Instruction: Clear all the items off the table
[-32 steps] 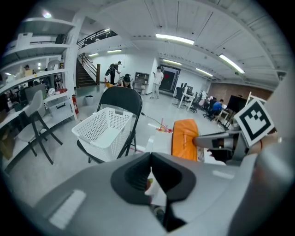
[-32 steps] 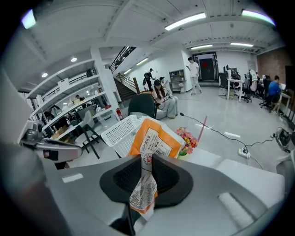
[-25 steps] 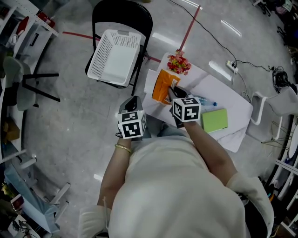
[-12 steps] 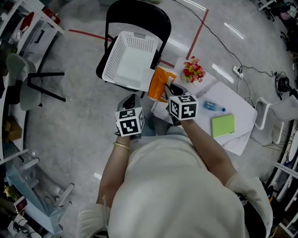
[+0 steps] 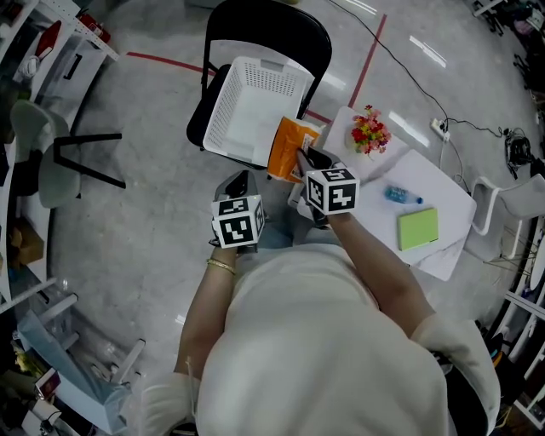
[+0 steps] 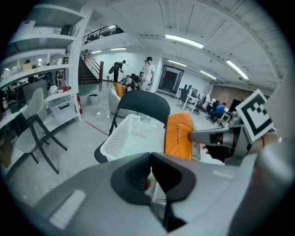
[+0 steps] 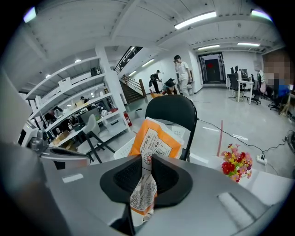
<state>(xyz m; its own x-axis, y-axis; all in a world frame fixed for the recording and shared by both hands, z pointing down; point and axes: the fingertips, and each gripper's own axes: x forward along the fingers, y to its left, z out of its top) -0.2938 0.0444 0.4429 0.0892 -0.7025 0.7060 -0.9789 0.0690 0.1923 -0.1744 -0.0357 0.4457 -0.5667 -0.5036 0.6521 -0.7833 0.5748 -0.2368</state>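
Observation:
My right gripper is shut on the edge of an orange snack bag, which hangs at the near right rim of the white plastic basket. The basket sits on a black folding chair. My left gripper is shut and empty, below the basket over the floor. The orange bag also shows in the left gripper view, beside the basket. On the white table lie a flower bunch, a small blue bottle and a green notepad.
White shelving and a grey chair stand at the left. A cable and power strip lie on the floor behind the table. Red tape lines cross the grey floor. People stand far off in the hall.
Both grippers have moved left, away from the table toward the basket. The orange bag went along in the right gripper and now hangs at the basket's rim.

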